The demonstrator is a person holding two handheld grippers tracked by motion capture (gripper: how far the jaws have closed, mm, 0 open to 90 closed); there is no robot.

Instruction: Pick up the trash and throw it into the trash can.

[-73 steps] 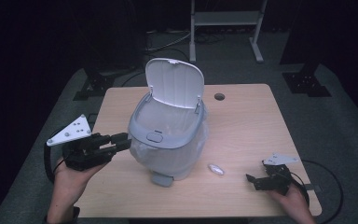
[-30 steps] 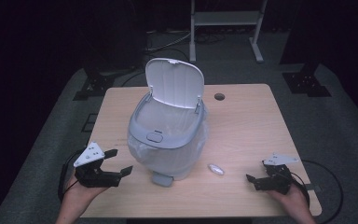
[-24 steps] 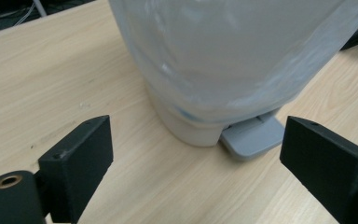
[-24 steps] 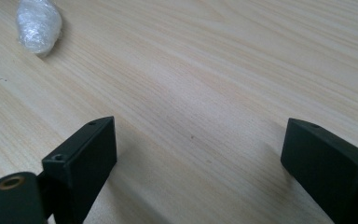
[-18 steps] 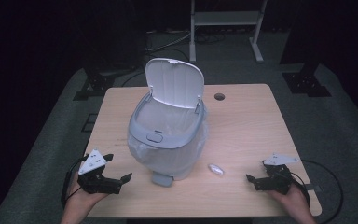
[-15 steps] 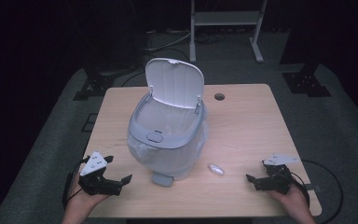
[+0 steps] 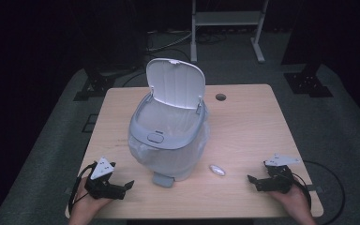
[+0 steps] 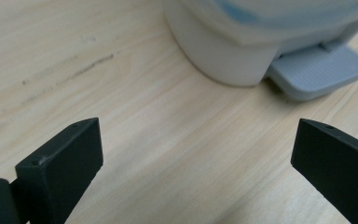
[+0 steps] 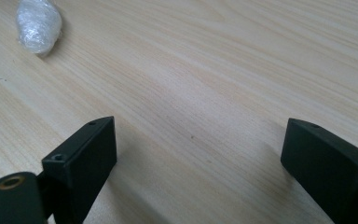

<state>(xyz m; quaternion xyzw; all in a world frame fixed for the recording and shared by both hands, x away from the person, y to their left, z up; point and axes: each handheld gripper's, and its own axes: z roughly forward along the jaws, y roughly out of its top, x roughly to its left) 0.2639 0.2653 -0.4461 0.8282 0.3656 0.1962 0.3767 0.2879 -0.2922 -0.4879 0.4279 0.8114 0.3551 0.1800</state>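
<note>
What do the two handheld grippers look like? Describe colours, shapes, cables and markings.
Both are black. The left gripper and right gripper each carry a pale grey three-cornered plate on top and trail a black cable. In the gripper views the jaws are matte black rectangular blocks with small screw holes; a brass-coloured insert sits at the lower left corner. No sleeves are visible.

A light wooden table (image 7: 253, 126) stands on grey carpeted floor (image 7: 342, 117). Near its middle sits a pale grey pedal bin (image 7: 168, 140), lid (image 7: 176, 82) raised upright at the far side, a clear liner bag (image 7: 140, 150) folded over the rim. The foot pedal (image 7: 163, 179) projects from the base at the near side. A small wad of crumpled clear plastic (image 7: 216, 170) lies on the table, just right of the bin. A round cable hole (image 7: 221, 97) is cut near the far edge. Beyond the table stands a white metal frame (image 7: 227, 18).
</note>
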